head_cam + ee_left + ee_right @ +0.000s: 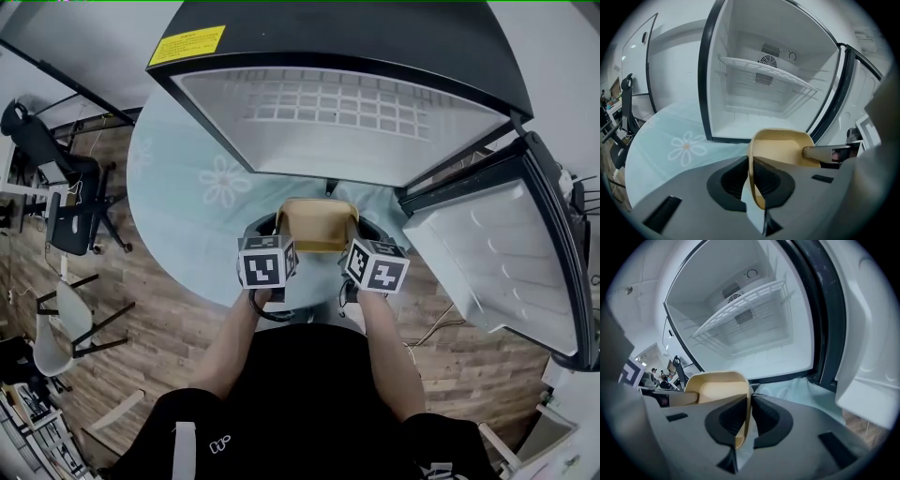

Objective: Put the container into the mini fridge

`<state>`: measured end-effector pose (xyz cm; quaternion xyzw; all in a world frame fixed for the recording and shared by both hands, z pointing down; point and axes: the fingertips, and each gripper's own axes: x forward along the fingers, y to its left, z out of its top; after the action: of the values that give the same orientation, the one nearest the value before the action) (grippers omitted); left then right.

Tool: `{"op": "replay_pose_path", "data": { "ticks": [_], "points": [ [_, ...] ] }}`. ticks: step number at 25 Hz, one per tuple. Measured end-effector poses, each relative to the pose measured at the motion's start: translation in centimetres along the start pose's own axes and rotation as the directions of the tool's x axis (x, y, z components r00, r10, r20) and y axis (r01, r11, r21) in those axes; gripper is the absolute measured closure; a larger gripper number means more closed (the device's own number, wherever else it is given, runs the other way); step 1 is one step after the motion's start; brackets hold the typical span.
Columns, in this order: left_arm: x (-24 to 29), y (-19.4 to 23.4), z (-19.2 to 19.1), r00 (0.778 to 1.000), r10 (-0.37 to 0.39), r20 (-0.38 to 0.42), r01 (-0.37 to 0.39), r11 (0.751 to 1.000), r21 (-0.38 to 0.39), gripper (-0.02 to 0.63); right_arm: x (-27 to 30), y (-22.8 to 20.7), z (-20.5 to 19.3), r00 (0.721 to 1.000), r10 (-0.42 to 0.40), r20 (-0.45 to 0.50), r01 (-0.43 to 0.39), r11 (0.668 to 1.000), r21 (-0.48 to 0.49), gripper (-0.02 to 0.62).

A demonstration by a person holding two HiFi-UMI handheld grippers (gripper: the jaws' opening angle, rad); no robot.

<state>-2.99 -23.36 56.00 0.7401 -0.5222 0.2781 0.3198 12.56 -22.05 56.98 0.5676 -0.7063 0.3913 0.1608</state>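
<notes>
A shallow tan container (316, 225) hangs between both grippers, just in front of the open mini fridge (337, 122). My left gripper (277, 240) is shut on the container's left rim (751, 161). My right gripper (354, 244) is shut on its right rim (747, 408). The container (780, 147) is empty and held level, its far edge near the fridge's lower lip. Inside the fridge a white wire shelf (764, 70) spans the middle, with nothing on it or on the fridge floor (773, 364) below.
The fridge door (506, 262) stands swung open to the right, its inner shelves (867, 394) close beside my right gripper. The fridge sits on a round table with a pale blue flowered cloth (206, 187). Office chairs (66, 206) stand on the wooden floor at left.
</notes>
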Motion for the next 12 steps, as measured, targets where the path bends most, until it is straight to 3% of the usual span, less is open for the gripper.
{"op": "replay_pose_path", "data": {
  "ticks": [12],
  "points": [
    [3.0,0.3,5.2,0.998,0.015,0.068,-0.02,0.996,0.082,0.588,2.5,-0.7,4.6,0.999,-0.007,0.035,0.007,1.0,0.002,0.568]
  ]
}}
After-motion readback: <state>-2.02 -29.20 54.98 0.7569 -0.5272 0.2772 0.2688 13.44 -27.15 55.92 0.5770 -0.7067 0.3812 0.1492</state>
